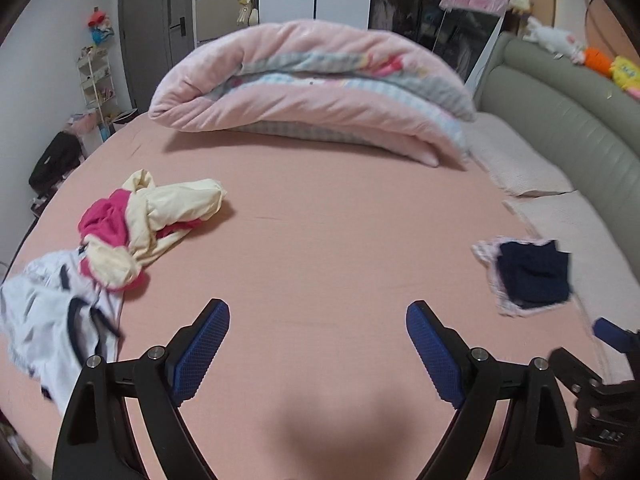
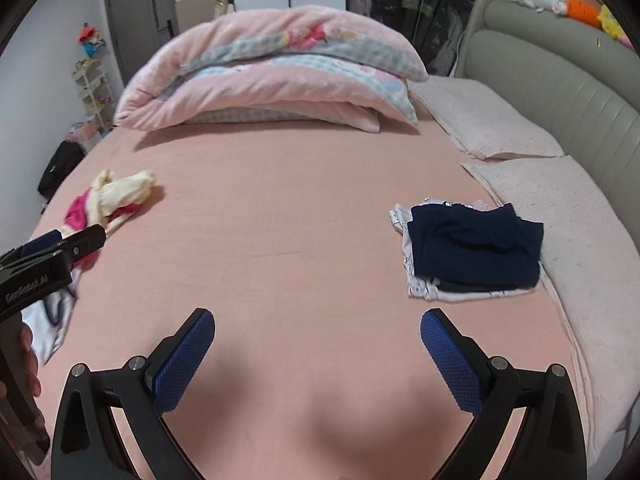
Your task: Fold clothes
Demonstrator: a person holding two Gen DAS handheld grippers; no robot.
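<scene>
On the pink bed sheet a crumpled cream and magenta garment lies at the left, with a white garment with dark trim in front of it. A folded stack with a navy garment on top lies at the right by the pillows; it also shows in the left wrist view. My left gripper is open and empty above the bare sheet. My right gripper is open and empty above the sheet, left of the navy stack. The unfolded pile also shows in the right wrist view.
A rolled pink quilt lies across the far side of the bed. Two pale pillows lie along the grey-green headboard at the right. A black bag and a shelf stand on the floor at the left.
</scene>
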